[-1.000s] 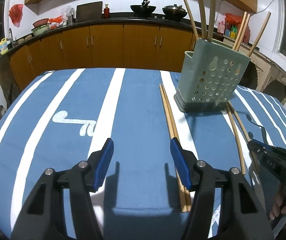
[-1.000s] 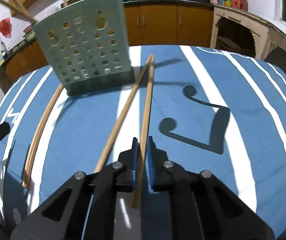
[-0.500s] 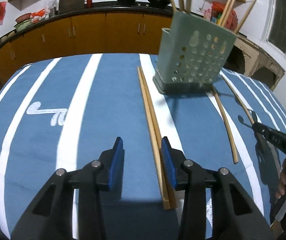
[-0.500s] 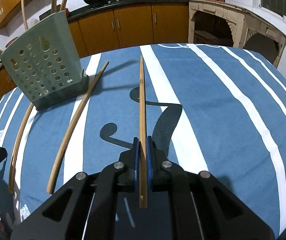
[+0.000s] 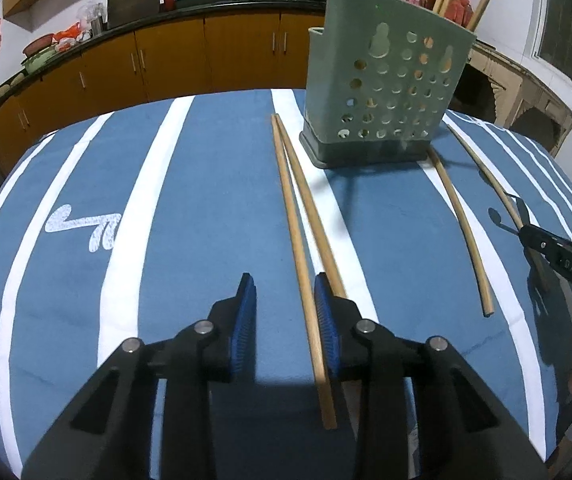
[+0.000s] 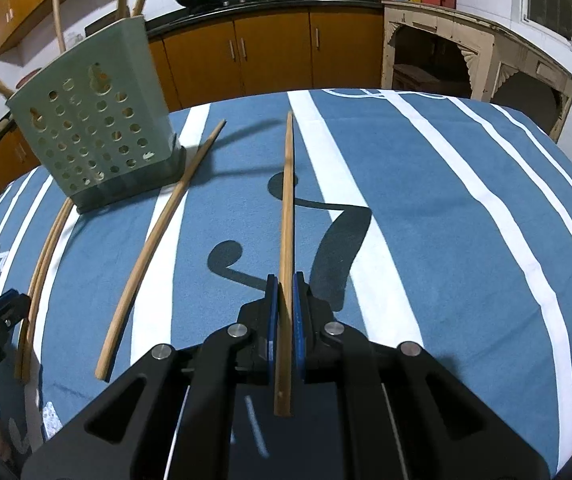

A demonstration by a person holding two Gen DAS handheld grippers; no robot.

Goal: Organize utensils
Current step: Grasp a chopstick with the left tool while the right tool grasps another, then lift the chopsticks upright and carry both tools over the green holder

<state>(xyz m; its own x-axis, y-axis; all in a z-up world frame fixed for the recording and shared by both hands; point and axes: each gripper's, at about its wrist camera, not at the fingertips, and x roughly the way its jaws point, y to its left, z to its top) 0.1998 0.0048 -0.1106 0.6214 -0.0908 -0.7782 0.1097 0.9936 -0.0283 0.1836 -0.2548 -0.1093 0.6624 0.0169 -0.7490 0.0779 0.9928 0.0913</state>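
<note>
My left hand-held gripper point(image 5: 284, 312) has narrowed and slid right; its half-open jaws now straddle the nearer chopstick point(image 5: 302, 264) of a pair lying on the worktop point(image 5: 206, 184), not yet pinched. The green utensil holder point(image 5: 385, 92) stands beyond. My right hand-held gripper point(image 6: 283, 312) has lifted its clamped chopstick point(image 6: 287, 216) off the cloth, ready for the holder. One loose chopstick point(image 6: 158, 240) remains.

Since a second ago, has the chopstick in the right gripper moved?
Yes. The held chopstick has come up off the tablecloth and away from the green holder; its neighbour chopstick stays flat beside the holder.
</note>
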